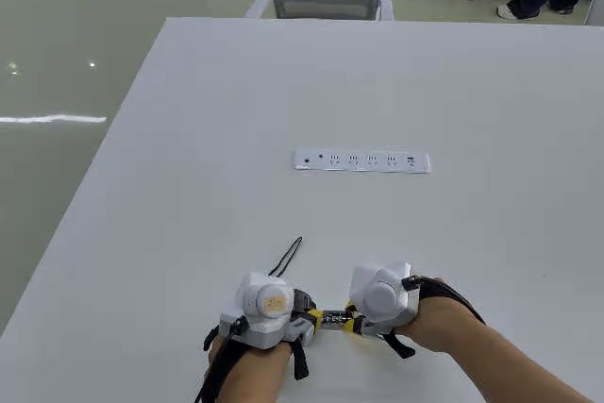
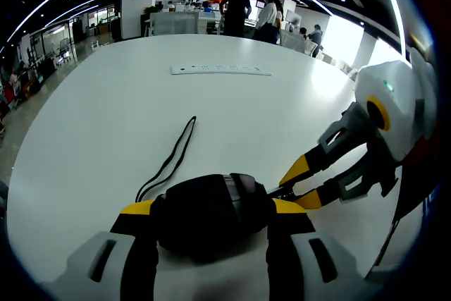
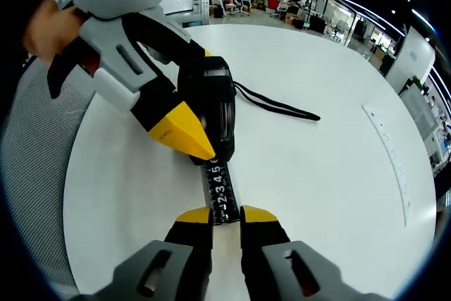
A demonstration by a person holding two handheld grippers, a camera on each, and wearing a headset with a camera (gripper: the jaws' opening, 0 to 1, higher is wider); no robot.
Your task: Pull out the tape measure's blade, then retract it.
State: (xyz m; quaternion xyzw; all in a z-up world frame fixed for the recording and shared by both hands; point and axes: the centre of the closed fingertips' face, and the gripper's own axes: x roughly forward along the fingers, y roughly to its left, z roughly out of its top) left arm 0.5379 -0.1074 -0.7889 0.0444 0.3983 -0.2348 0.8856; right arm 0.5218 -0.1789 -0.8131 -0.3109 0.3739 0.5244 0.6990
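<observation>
Pull-out looks barely started. The left tool point(image 2: 211, 211) is clamped round the tape point(image 3: 211, 96) at bottom centre of the head view, and the right tool point(image 3: 225, 218) pinches the blade point(image 3: 216, 185) tip, with only a short stretch out. Next I'd draw the right one sideways while keeping the case steady. The strap point(image 1: 286, 257) and power strip point(image 1: 361, 160) on the table point(image 1: 189, 139) lie further up-frame, off the pull line.
</observation>
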